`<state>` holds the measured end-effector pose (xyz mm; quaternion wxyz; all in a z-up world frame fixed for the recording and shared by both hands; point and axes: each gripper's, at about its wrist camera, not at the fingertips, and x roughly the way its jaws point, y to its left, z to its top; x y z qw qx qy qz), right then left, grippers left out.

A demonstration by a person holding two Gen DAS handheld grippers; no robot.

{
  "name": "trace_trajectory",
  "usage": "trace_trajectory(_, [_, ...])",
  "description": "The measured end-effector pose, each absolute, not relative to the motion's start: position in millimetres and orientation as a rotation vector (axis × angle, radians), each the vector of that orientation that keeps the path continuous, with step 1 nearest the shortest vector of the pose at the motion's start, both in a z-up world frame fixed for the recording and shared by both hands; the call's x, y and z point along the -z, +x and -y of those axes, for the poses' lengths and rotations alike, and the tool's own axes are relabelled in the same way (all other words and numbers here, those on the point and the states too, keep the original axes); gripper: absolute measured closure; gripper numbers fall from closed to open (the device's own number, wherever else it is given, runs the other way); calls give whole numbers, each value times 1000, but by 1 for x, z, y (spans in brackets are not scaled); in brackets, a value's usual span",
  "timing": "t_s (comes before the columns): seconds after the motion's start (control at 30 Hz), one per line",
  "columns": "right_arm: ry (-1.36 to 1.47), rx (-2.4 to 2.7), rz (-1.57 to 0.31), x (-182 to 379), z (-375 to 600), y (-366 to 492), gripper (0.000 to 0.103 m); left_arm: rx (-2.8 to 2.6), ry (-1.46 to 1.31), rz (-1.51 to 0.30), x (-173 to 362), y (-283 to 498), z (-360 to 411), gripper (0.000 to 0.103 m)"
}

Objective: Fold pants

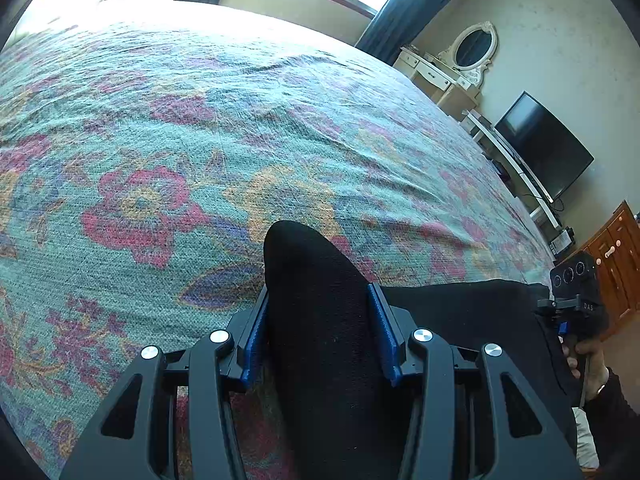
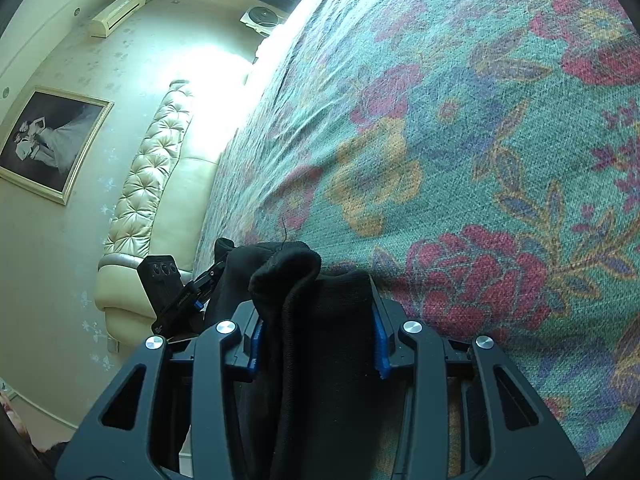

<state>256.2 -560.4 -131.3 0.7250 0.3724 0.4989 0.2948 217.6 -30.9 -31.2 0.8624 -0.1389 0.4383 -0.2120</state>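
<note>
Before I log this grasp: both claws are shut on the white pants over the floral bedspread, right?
Not quite: the pants are black, not white, as the left wrist view shows. Both the left claw and right claw are shut on them over the floral bedspread.

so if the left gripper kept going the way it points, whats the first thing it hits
Probably the floral bedspread just beyond the black pants clamped in the left gripper. Nothing else shows ahead, though depth is unclear.
</note>
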Motion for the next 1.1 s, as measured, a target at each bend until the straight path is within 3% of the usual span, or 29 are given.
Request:
trace_trajectory(0.37, [802,-668,-1071,115,555,257,67,425,-294,-891,19,213,26,63])
trace_trajectory(0.87, [804,-694,-1056,111,548,269,68,406,-335,-929,14,220,6,63])
trace_trajectory(1.1, [823,-694,-1062,118,554,268,66,520,-570,-987,28,222,-22,62])
